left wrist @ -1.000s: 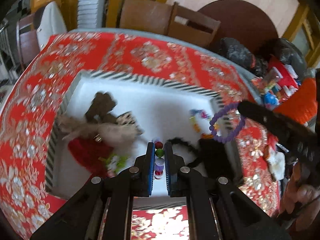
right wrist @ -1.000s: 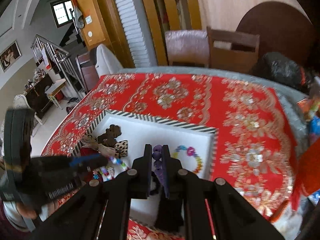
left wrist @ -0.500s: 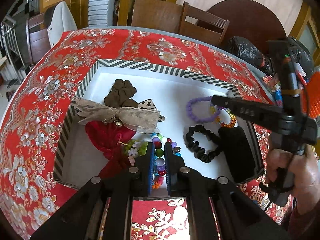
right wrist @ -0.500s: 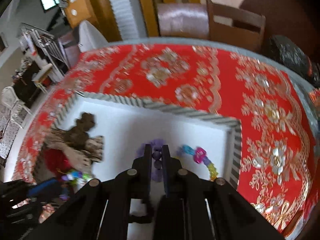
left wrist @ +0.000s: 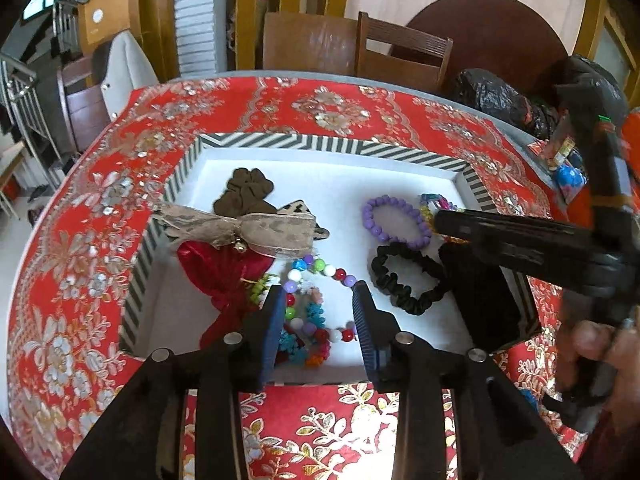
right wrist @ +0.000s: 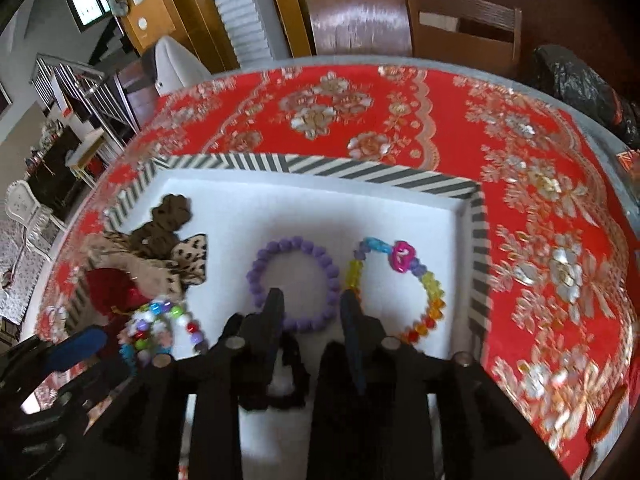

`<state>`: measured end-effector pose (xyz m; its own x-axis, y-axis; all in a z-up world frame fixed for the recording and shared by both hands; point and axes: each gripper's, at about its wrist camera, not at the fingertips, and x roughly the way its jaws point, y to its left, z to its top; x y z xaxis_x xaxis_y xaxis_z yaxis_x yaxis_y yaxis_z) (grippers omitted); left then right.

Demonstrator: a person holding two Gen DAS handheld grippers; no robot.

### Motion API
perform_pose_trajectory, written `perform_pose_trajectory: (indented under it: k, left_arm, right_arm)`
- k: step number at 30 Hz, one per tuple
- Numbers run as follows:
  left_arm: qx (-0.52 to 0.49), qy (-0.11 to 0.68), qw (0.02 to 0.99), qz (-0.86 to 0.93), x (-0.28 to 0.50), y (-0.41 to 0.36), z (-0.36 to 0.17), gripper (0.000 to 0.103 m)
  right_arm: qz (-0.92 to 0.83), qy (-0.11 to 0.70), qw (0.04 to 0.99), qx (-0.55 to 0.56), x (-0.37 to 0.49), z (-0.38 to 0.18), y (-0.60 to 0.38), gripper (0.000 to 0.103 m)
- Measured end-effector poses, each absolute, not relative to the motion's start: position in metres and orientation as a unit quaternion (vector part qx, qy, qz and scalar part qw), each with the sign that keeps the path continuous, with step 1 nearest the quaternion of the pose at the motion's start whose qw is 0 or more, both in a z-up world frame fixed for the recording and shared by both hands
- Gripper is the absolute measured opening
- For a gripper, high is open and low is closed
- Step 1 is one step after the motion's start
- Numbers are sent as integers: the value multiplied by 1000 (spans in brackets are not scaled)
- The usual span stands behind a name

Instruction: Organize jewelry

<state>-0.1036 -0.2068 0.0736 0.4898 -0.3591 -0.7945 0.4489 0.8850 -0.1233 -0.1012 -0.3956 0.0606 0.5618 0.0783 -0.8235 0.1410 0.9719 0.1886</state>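
Both grippers hover over the near edge of the tray [left wrist: 256, 141], a white-floored box w/ a black-and-white striped rim on a red floral tablecloth [left wrist: 320, 108]. Left gripper [left wrist: 319, 307]: jaws spread wide, nothing held; multicolour bead bracelet [left wrist: 316, 300] lies on the tray floor btwn its 2 fingers, near the tray's near edge, w/ a teal-and-orange beaded piece tangled in beside it. Right gripper [right wrist: 310, 312]: jaws apart, holding nothing, tips just over the near arc of the purple bead bracelet [right wrist: 294, 284]; can't tell if they touch it. Black scrunchie [left wrist: 408, 278] sits just nearer than the purple one, toward the tray's right side, w/ a black block [left wrist: 480, 300] in the near-right corner. Rainbow bead bracelet [right wrist: 400, 288] w/ a pink charm lies just beside the purple one, close along the right rim. Left side of tray: red fabric bow [left wrist: 224, 276], tan ribbon bow [left wrist: 240, 226] draped over the left rim, a leopard-print piece tucked under it, then a brown scrunchie [left wrist: 244, 192] farthest back. Far half of the tray floor is bare white. Beyond the table: wooden chairs [left wrist: 400, 56].
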Motion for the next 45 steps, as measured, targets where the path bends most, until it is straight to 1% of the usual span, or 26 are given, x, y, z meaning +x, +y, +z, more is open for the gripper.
perform_pose_trajectory:
  k: [3, 6, 7, 14, 28, 45]
  left_arm:
    - [46, 437, 868, -231, -110, -205, 78, 39]
    - [42, 428, 873, -229, -117, -203, 83, 39]
    - [41, 425, 875, -229, -120, -202, 85, 39]
    - [47, 400, 887, -224, -142, -196, 100, 39]
    - [69, 390, 892, -217, -178, -193, 102, 39]
    - [77, 397, 885, -229, -195, -198, 98, 39]
  right_arm:
    - [-29, 452, 884, 113, -122, 74, -398, 42]
    - [-42, 436, 891, 116, -145, 86, -401, 44]
    - [-46, 432, 893, 115, -154, 89, -401, 46]
    - [-58, 414, 903, 99, -204, 105, -390, 54]
    - [-78, 402, 910, 63, -257, 113, -373, 60]
    - [-81, 418, 902, 73, -285, 104, -386, 60]
